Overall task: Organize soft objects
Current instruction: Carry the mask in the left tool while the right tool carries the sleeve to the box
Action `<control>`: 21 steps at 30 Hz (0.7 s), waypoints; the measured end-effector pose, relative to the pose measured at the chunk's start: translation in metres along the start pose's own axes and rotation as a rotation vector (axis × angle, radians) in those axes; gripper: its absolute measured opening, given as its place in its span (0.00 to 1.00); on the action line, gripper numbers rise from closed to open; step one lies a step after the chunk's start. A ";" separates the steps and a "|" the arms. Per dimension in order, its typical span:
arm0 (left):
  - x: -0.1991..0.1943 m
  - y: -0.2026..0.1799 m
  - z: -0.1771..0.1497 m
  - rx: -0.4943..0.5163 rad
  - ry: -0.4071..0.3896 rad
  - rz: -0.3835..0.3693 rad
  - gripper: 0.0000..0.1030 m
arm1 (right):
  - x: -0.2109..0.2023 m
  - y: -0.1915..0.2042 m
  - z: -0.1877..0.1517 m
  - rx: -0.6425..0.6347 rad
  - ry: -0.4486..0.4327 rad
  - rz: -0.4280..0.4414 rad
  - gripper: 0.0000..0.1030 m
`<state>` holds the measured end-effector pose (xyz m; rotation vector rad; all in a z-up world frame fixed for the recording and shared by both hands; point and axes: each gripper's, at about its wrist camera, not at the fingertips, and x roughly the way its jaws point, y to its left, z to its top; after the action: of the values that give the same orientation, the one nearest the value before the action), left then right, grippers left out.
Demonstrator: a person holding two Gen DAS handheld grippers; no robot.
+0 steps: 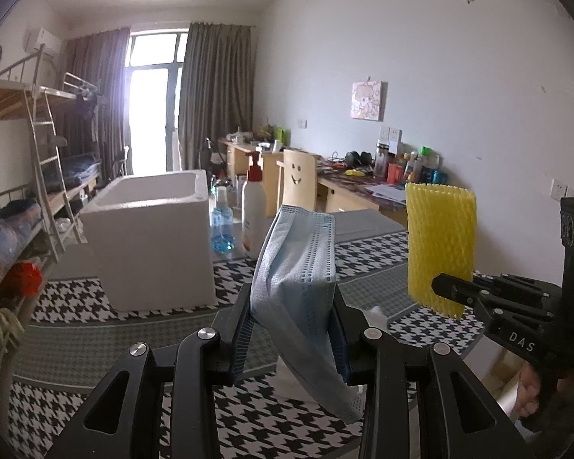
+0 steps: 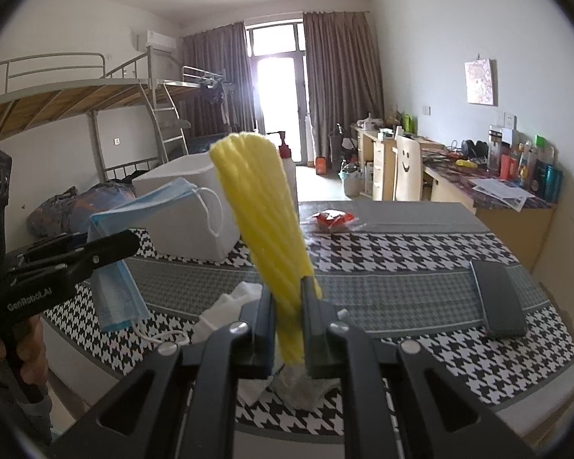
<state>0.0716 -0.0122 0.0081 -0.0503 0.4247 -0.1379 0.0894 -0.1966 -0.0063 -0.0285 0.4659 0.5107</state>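
Black phone [image 2: 498, 298] on houndstooth cloth [image 2: 401, 244]; pump bottle [image 1: 253, 206] beside blue spray bottle [image 1: 222, 225].

A shared dormitory room is shown: metal bunk beds [image 2: 76, 91] with a ladder [image 1: 51, 176] are lined along one wall, cluttered study desks [image 2: 490, 191] along the other, and curtains [image 2: 340, 76] are drawn beside a balcony door [image 2: 277, 91].

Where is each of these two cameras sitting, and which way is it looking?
Left wrist: rides the left claw, looks along it over the checked table; its fingers pinch a blue mask.
Right wrist: rides the right claw, facing likewise; its fingers pinch a yellow foam net.
Shared: both show the white foam box, and each other's claw.
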 end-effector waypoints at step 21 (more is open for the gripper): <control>0.011 0.022 0.030 0.014 -0.033 0.034 0.37 | 0.020 0.014 0.034 -0.026 -0.025 0.036 0.14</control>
<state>0.0967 0.0081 0.0287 -0.0319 0.3917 -0.1063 0.1126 -0.1708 0.0165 -0.0382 0.4359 0.5518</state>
